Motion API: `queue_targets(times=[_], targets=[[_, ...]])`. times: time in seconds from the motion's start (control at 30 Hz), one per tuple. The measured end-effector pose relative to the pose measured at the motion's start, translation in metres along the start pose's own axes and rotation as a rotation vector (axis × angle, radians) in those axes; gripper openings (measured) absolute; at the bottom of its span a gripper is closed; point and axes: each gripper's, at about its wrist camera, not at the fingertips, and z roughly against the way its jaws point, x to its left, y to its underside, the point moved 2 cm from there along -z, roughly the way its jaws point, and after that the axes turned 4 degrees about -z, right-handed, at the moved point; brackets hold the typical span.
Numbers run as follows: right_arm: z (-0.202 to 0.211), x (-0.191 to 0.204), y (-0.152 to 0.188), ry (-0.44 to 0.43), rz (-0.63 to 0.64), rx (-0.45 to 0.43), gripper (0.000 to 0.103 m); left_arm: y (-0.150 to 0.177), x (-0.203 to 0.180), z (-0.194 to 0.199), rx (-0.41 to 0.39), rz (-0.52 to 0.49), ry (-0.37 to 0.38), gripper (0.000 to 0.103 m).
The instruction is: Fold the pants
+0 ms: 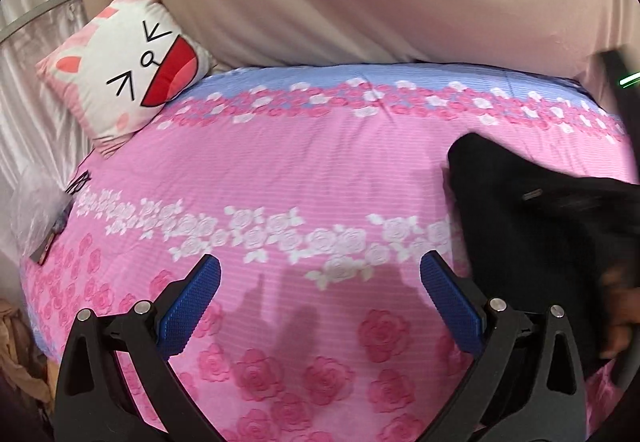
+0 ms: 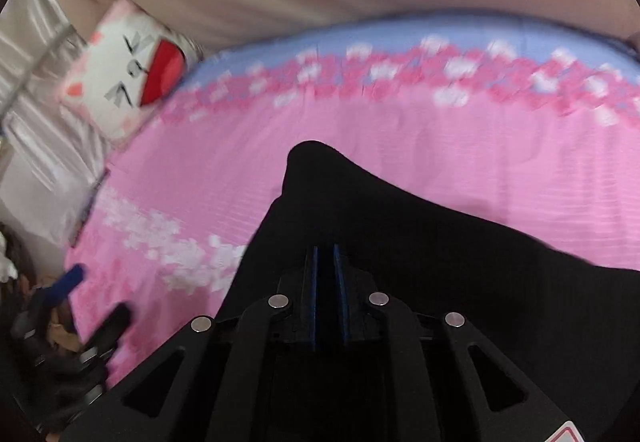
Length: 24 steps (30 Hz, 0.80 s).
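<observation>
Right gripper fingers pinch black pants — left gripper spread.

Home bedroom, bed under pink rose-print sheet, cartoon-cat cushion, satin curtain

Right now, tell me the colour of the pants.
Black pants, clearest in the left wrist view.

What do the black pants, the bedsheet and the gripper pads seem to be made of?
Black pants: soft matte woven cloth, apparently; they drape and bunch without shine. Bedsheet: thin printed fabric, probably cotton-like, with fine ribbed stripes and light wrinkles. Pads of the left hand-held gripper: blue, finely dimpled, likely rubber or plastic.
</observation>
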Motion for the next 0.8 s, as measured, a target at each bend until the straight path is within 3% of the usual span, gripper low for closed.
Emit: queue_targets(times=[0.13,0.23,0.33,0.43,0.47,0.57,0.6,0.7,0.8], targets=[[0.003,0.022,-0.007,0.015,0.052,0.014,0.013,0.005,0.007,-0.001,0.008,0.006,0.004,0.098],[0.03,0.019,-0.005,-0.032,-0.017,-0.065,0.011,0.003,0.005,0.001,0.008,0.003,0.03,0.098],[0.077,-0.022,0.008,0.109,-0.093,-0.186,0.011,-0.006,-0.004,0.013,-0.036,-0.016,0.066,0.098],[0.115,-0.101,0.028,0.299,-0.227,-0.222,0.011,-0.012,-0.027,0.019,-0.06,-0.06,0.11,0.098],[0.126,-0.137,0.039,0.339,-0.309,-0.22,0.0,-0.013,-0.038,0.018,-0.056,-0.081,0.124,0.098],[0.161,-0.166,0.064,0.15,-0.492,-0.288,0.002,-0.015,-0.073,0.015,-0.041,-0.147,0.147,0.098],[0.169,-0.161,0.065,0.169,-0.457,-0.3,0.012,-0.015,-0.085,0.016,-0.042,-0.172,0.153,0.098],[0.171,-0.155,0.066,0.237,-0.349,-0.287,0.013,-0.013,-0.112,0.02,-0.049,-0.219,0.157,0.098],[0.164,-0.173,0.072,0.293,-0.428,-0.266,0.006,-0.012,-0.138,0.02,-0.037,-0.26,0.149,0.098]])
